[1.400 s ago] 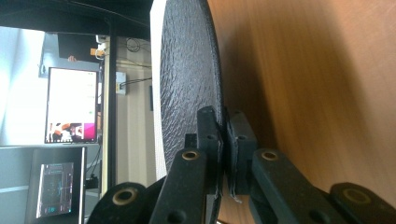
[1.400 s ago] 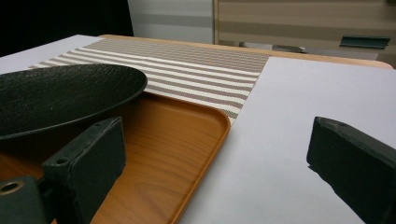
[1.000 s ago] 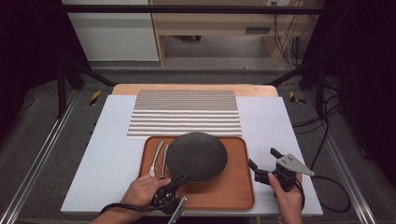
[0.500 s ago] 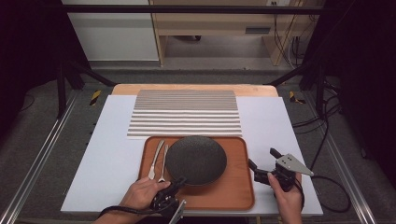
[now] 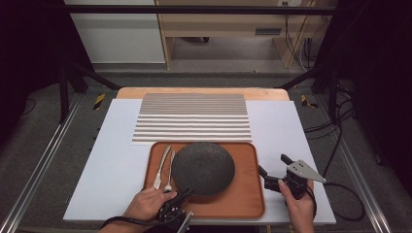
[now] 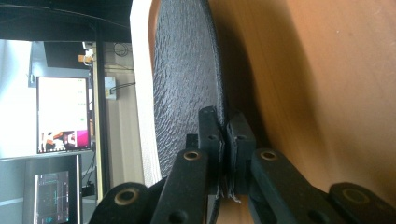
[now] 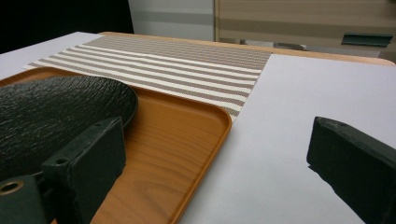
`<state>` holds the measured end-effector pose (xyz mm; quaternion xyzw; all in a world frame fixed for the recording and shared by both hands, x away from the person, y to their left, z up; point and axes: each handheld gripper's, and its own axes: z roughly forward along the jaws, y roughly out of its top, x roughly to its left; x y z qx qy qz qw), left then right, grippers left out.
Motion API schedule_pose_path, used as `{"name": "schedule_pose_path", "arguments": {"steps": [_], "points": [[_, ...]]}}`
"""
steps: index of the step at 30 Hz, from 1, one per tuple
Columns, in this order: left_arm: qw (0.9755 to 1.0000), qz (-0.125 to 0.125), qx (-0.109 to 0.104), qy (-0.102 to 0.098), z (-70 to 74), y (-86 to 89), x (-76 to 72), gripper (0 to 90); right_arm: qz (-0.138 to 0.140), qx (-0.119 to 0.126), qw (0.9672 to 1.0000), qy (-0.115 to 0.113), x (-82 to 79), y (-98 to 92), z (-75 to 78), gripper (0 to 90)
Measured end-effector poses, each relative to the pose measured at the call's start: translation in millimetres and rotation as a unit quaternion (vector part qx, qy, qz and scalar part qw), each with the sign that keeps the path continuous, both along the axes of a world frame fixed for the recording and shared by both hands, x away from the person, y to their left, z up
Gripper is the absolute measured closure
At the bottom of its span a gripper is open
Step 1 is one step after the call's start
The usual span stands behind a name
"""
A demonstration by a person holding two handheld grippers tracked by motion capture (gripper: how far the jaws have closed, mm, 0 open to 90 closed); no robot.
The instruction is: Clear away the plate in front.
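A dark textured plate [image 5: 203, 167] lies on a brown wooden tray [image 5: 245, 194] near the table's front edge. My left gripper [image 5: 187, 192] is shut on the plate's near rim, and in the left gripper view its pads [image 6: 211, 128] pinch the plate's edge [image 6: 184, 84] above the tray [image 6: 317, 93]. My right gripper [image 5: 272, 163] stands open just right of the tray, with nothing between its fingers. The right gripper view looks past that gripper [image 7: 219, 158] to the plate [image 7: 51, 116] and tray [image 7: 173, 140].
A knife [image 5: 162, 166] and a fork [image 5: 170, 170] lie on the tray's left part beside the plate. A striped placemat [image 5: 193, 116] lies behind the tray on the white table cover [image 5: 111, 160]. Cables trail off the table's right side.
The plate, held at its rim by my left gripper, has shifted slightly toward the person. The right gripper has stayed where it was.
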<state>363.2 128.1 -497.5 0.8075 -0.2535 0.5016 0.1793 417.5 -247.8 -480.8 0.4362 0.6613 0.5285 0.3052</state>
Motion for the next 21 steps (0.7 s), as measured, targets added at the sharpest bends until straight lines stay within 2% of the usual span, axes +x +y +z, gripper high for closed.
{"name": "schedule_pose_path", "arguments": {"steps": [11,21], "points": [[1.0000,0.002,0.009,-0.001,0.1,-0.8,-0.5,86.9,0.001,0.000,1.0000,0.001,-0.2,0.6,0.3,4.7],[0.9999,0.004,0.008,0.011,-4.2,-1.8,-1.3,85.4,0.003,-0.002,1.0000,0.001,-0.1,1.4,0.5,4.7]]}}
